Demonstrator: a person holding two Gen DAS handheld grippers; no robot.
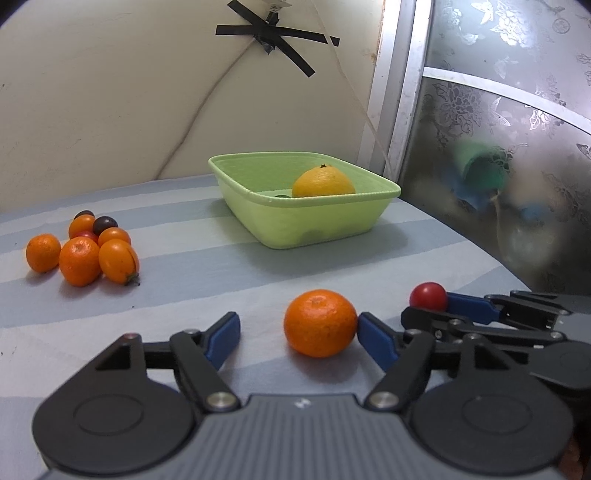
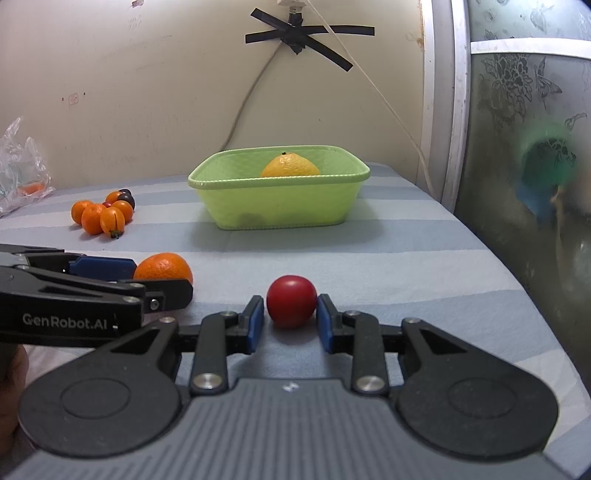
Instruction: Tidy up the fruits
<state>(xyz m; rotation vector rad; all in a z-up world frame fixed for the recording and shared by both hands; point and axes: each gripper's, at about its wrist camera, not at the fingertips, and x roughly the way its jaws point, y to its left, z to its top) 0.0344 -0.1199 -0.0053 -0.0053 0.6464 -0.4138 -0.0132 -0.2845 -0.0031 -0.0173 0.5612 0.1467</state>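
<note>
Fruit lies sorted in three places on a tabletop [image 2: 388, 258] covered with a blue and pale striped cloth.

Left tongs [image 1: 297, 334]: jaws spread, released. A mandarin [image 1: 319, 323] rests on the cloth between the blue pads. The pad on the right of the left wrist view sits against the fruit or just beside it; contact cannot be confirmed. The other pad stands clear of it with cloth showing in the gap.

Right tongs [image 2: 290, 323]: narrow setting, with a red cherry tomato [image 2: 291, 305] between the two blue pads. The right-side pad meets the tomato; the left-side pad is at its surface, with only a sliver of shadow between. Tomato reads as grasped, and sits at or just above the cloth.

The two tongs lie side by side, near each other, both pointing toward the back wall.

Green basket [image 2: 280, 206]: stands farther back, in the middle of the tabletop, near the wall. One large yellow-orange citrus fruit [image 2: 290, 166] sits inside it. A small dark item shows beside that fruit in the left wrist view; it is too hidden to identify.

Fruit pile [image 2: 105, 214]: to the left of the basket, apart from it, a touching cluster of small oranges, orange tomatoes and a few dark round fruits.

Clear plastic bag [image 2: 22, 166]: at the far left edge, against the wall.

Black tape [image 2: 306, 33]: crossed on the wall above the basket, fixing a cord.
</note>
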